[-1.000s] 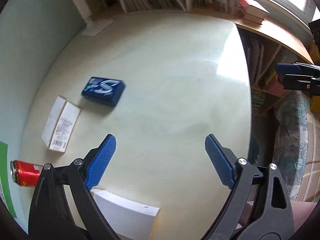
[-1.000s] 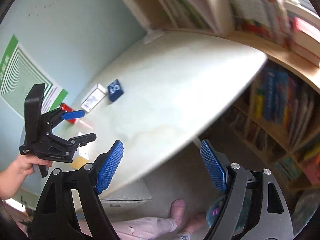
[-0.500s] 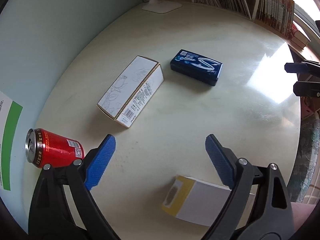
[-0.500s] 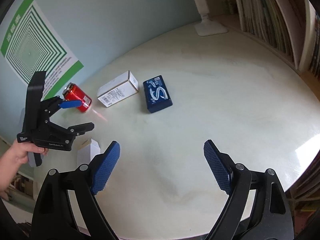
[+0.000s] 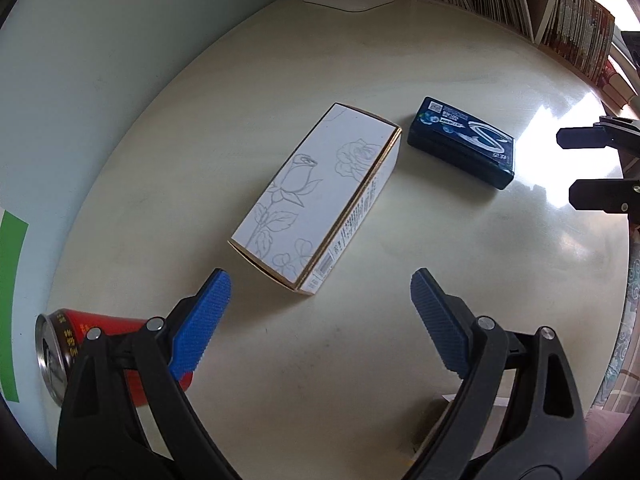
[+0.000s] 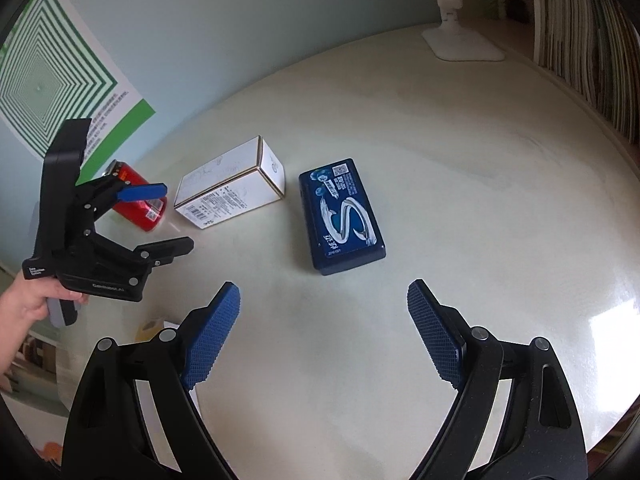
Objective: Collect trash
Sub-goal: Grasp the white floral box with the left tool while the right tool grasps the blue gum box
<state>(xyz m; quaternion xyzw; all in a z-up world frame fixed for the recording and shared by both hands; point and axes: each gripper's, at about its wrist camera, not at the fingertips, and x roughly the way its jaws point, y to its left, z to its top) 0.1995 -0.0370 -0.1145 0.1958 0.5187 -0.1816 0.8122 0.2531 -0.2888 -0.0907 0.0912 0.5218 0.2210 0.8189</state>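
Trash lies on a round pale table (image 5: 360,360): a white box with rose drawings (image 5: 320,196), a dark blue gum box (image 5: 464,148) and a red can (image 5: 64,344) on its side. My left gripper (image 5: 318,284) hangs open just short of the white box's near corner, with nothing between its fingers. The red can lies partly behind its left finger. In the right wrist view my right gripper (image 6: 324,292) stands open and empty, a little short of the blue gum box (image 6: 342,216). To the left are the white box (image 6: 228,192), the red can (image 6: 136,196) and the left gripper (image 6: 174,218).
A small white and yellow box (image 6: 156,326) lies near the table's front edge, mostly hidden. A white lamp base (image 6: 464,44) stands at the back. Bookshelves (image 6: 580,32) curve round the right side. A green striped poster (image 6: 48,76) hangs on the wall. A hand (image 6: 24,304) holds the left gripper.
Both grippers have swung in over the table and come closer to the trash. The white box now sits just ahead of the left fingers, the blue box ahead of the right ones.
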